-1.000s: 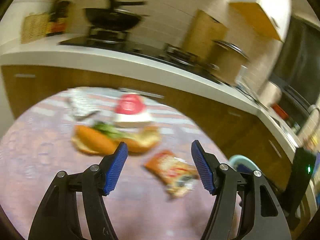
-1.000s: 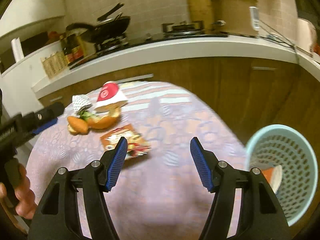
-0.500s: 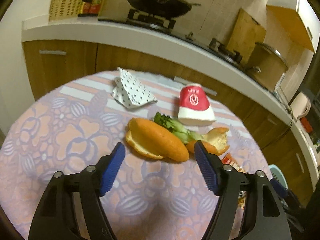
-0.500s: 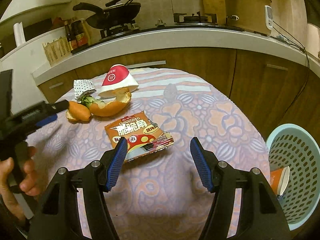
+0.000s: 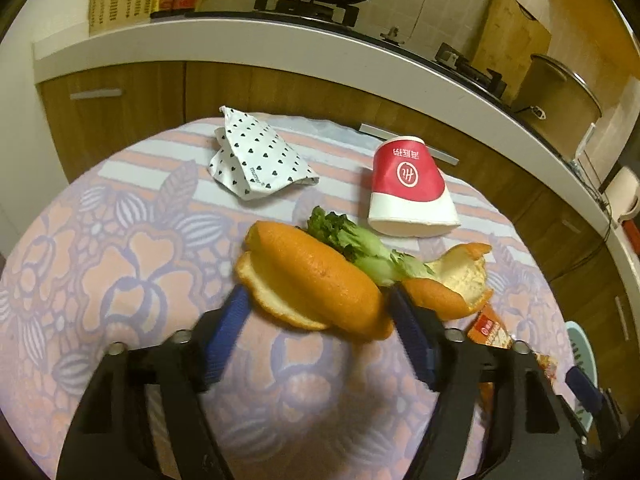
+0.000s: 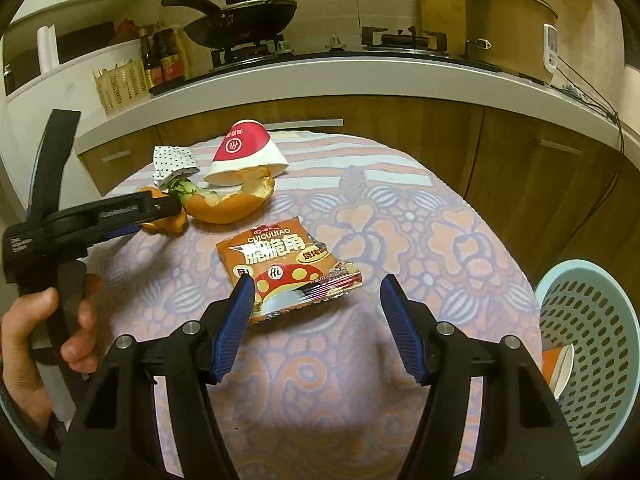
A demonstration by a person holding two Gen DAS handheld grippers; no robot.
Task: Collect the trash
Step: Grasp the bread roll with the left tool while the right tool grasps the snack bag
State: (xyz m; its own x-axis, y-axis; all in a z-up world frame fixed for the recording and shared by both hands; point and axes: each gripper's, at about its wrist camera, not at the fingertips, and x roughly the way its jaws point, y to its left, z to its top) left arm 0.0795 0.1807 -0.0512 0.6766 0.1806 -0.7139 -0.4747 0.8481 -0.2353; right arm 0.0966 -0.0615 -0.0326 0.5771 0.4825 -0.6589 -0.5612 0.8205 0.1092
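**Peel between the left jaws, wrapper waiting**

Kitchen tabletop w/ floral cloth point(image 5: 100, 280) is the landmark; trash lies scattered on it. Left gripper point(image 5: 316, 312) has just been closing its jaws, now astride the near orange peel point(image 5: 312, 276) at the cloth's centre. Whether the pads press yet, can't tell; reads as apart. Peel looks light, curved, a bit springy and slick on the rind, so pinch across its narrow width, not the thin edge. Green stalk point(image 5: 352, 240) and second peel point(image 5: 460, 280) lie just beyond, paper cup point(image 5: 408, 188) and dotted napkin point(image 5: 256, 160) farther back. Right gripper point(image 6: 316, 300) hangs w/ jaws apart over the snack wrapper point(image 6: 280, 264): flimsy, crinkly, grab a raised corner. Basket point(image 6: 600, 320) sits off the cloth's right edge.
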